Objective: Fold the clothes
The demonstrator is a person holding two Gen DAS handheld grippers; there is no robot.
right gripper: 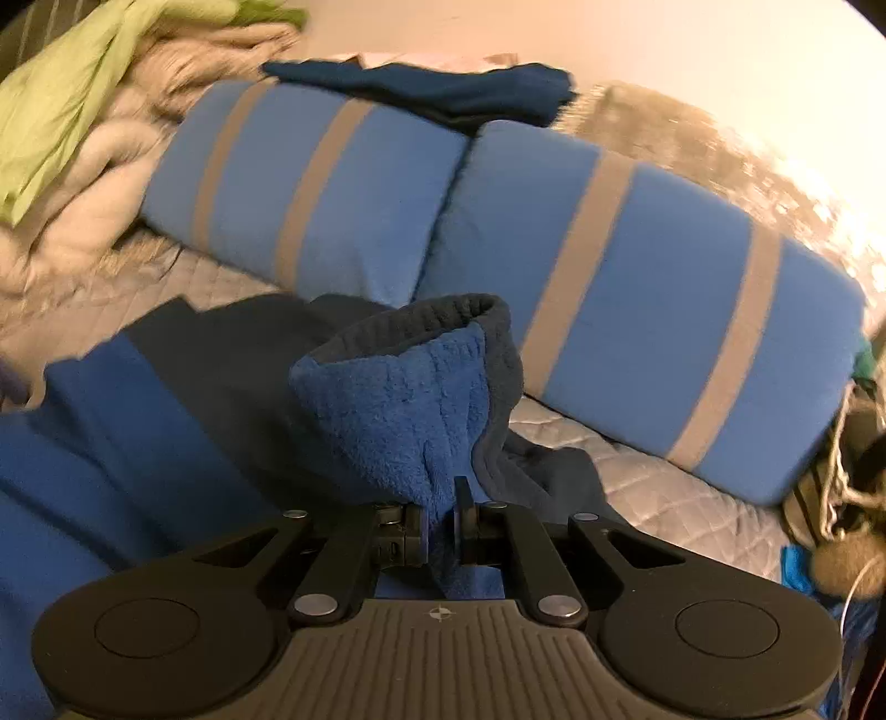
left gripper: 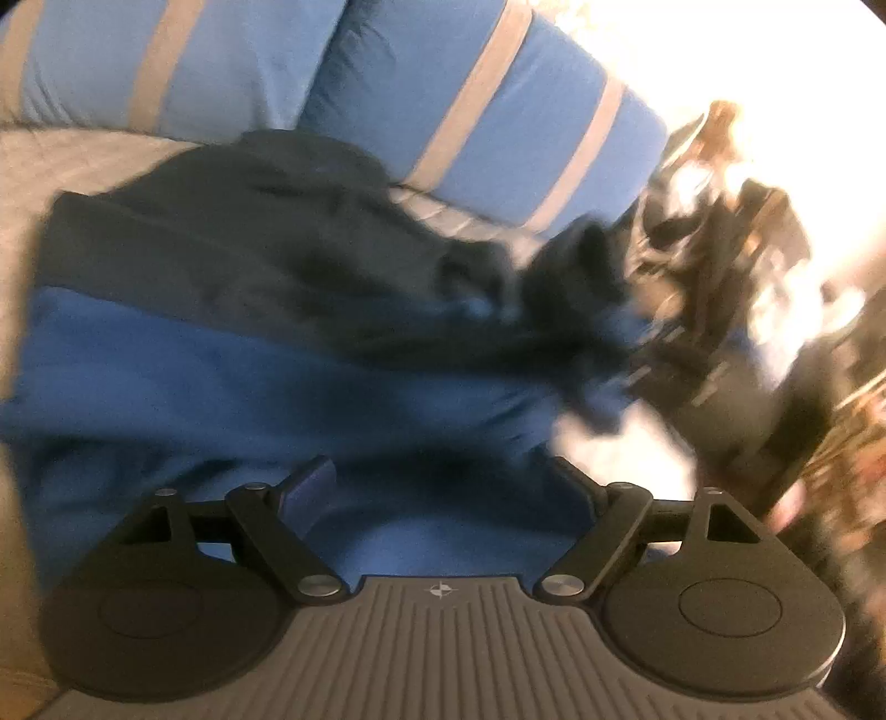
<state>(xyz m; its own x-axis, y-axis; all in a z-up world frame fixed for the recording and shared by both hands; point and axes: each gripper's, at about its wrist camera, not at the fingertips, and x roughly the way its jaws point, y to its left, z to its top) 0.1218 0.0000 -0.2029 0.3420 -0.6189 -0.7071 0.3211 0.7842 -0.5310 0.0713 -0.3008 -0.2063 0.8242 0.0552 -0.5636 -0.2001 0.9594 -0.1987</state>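
striped blue cushions point(right gripper: 637, 310), quilted grey cover point(right gripper: 653, 487), pale wall point(right gripper: 664, 50)

No readable text, brand, label or no. in either view. Only sign: a small round crosshair-type mark, quartered light/dark w/ short ticks, on the ribbed grey body of each hand-held gripper, top centre of the ribbing: left hand-held gripper point(left gripper: 437, 493) in the left wrist view, right hand-held gripper point(right gripper: 441, 523) in the right wrist view. No letters or digits beside either mark. Left view is motion-blurred, esp. the cluttered bright area at right, so any print there can't be read. Fabrics and cushions in both views show plain colours and stripes only, no lettering or tags legible.
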